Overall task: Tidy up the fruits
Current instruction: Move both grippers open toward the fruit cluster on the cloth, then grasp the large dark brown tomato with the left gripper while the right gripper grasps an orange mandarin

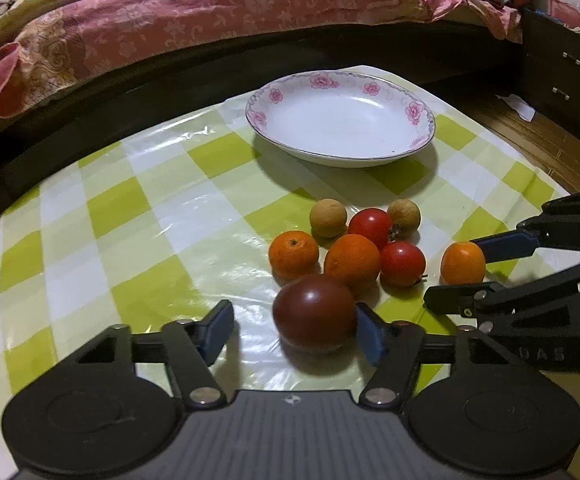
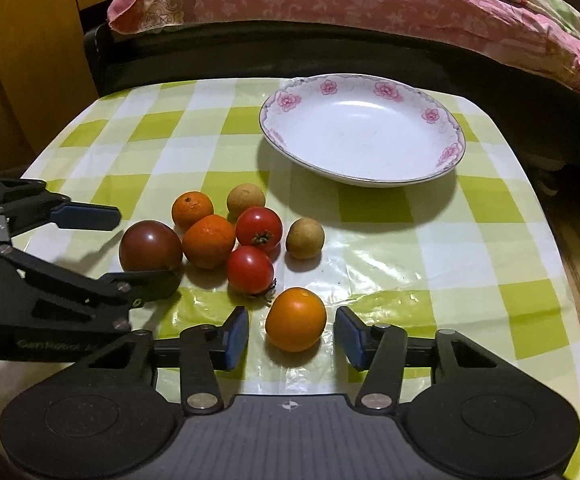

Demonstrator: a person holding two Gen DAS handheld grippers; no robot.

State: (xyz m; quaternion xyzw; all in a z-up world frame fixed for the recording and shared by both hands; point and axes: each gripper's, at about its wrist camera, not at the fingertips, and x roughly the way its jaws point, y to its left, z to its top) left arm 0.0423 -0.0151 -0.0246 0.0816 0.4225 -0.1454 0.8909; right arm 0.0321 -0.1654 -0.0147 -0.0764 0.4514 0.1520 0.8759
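Several fruits lie bunched on the checked tablecloth. A dark red tomato sits between the fingers of my open left gripper, touching the right pad. A small orange fruit sits between the fingers of my open right gripper, clear of both pads. Behind them lie two red tomatoes, two oranges and two tan longans. An empty white plate with pink flowers stands beyond; it also shows in the left wrist view.
A bed with a pink floral quilt runs along the table's far side. A dark drawer unit stands at the right in the left wrist view. A wooden cabinet stands at the far left in the right wrist view.
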